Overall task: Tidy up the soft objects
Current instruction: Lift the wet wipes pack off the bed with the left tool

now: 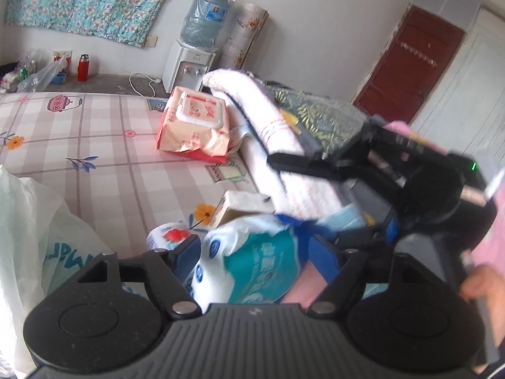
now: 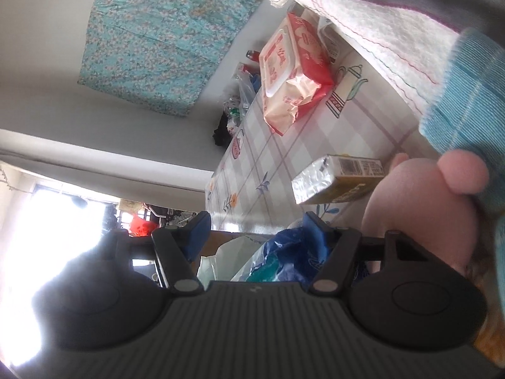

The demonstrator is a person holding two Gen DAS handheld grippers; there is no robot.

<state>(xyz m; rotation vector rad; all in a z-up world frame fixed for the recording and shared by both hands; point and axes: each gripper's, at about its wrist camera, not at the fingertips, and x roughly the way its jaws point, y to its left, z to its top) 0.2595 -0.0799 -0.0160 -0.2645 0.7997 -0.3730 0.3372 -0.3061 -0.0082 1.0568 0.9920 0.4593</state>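
Note:
My left gripper (image 1: 255,249) is shut on a teal, white and blue plastic pack of tissue paper (image 1: 252,268), held above the checked bed cover (image 1: 94,145). My right gripper (image 2: 257,224) is rolled sideways with its jaws apart; the pack's blue plastic end (image 2: 290,249) lies by its right finger, not clamped. The right gripper also shows in the left wrist view (image 1: 347,164), over a folded white towel (image 1: 268,120). A red wet-wipes pack (image 1: 194,123) lies on the bed; it also shows in the right wrist view (image 2: 293,72).
A small yellow tissue packet (image 1: 240,208) and a white roll with a red print (image 1: 167,237) lie near the left fingers. A white plastic bag (image 1: 38,237) is at the left. A water dispenser (image 1: 189,63) and a red door (image 1: 407,66) stand behind.

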